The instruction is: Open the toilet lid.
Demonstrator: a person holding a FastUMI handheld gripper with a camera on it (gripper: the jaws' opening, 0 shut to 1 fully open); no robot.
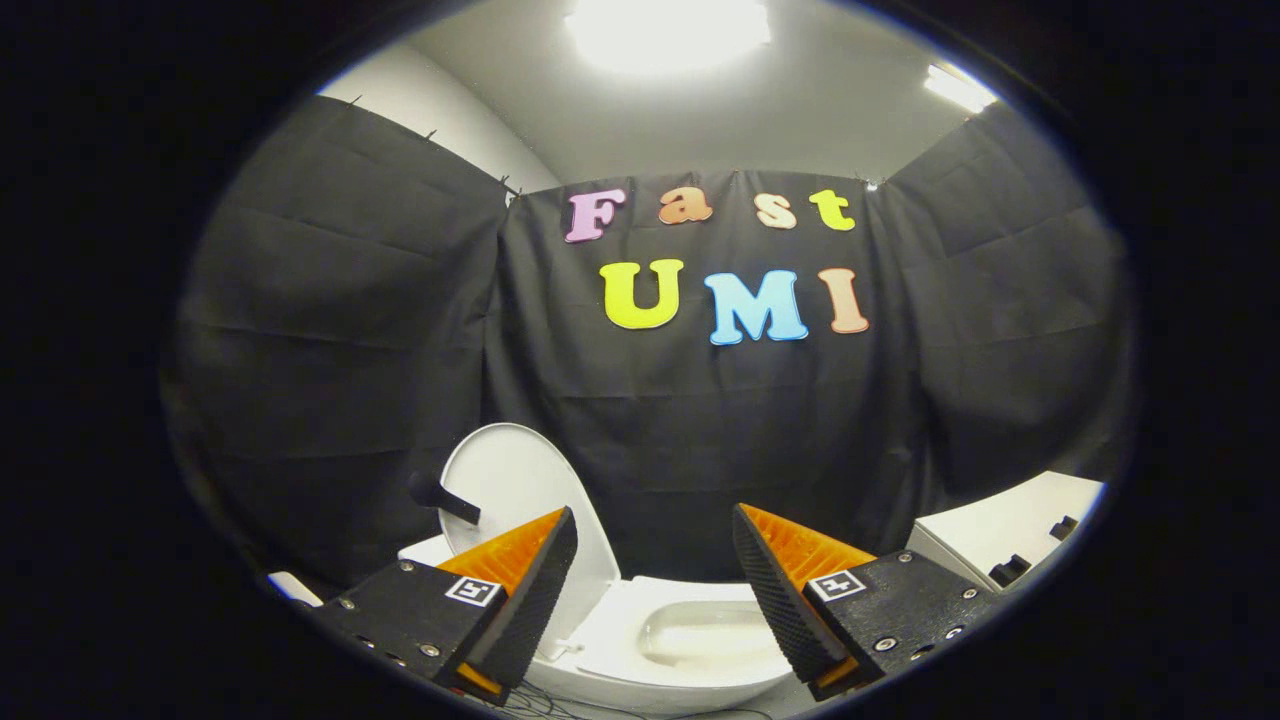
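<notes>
A white toilet [640, 665] sits low ahead, below and between my fingers. Its lid [510, 485] stands raised and upright, leaning back toward the left, just behind my left finger. The bowl [700, 635] lies uncovered, with water visible inside. My gripper [655, 560] is open, held above the toilet's front; nothing is between the fingers and neither finger touches the lid. A short dark handle [440, 497] juts out beside the lid's left edge.
A white cabinet [1010, 530] with dark slots stands to the right of the toilet, beyond my right finger. Black cloth walls close the booth behind and on both sides. A small white object [290, 585] shows at the lower left.
</notes>
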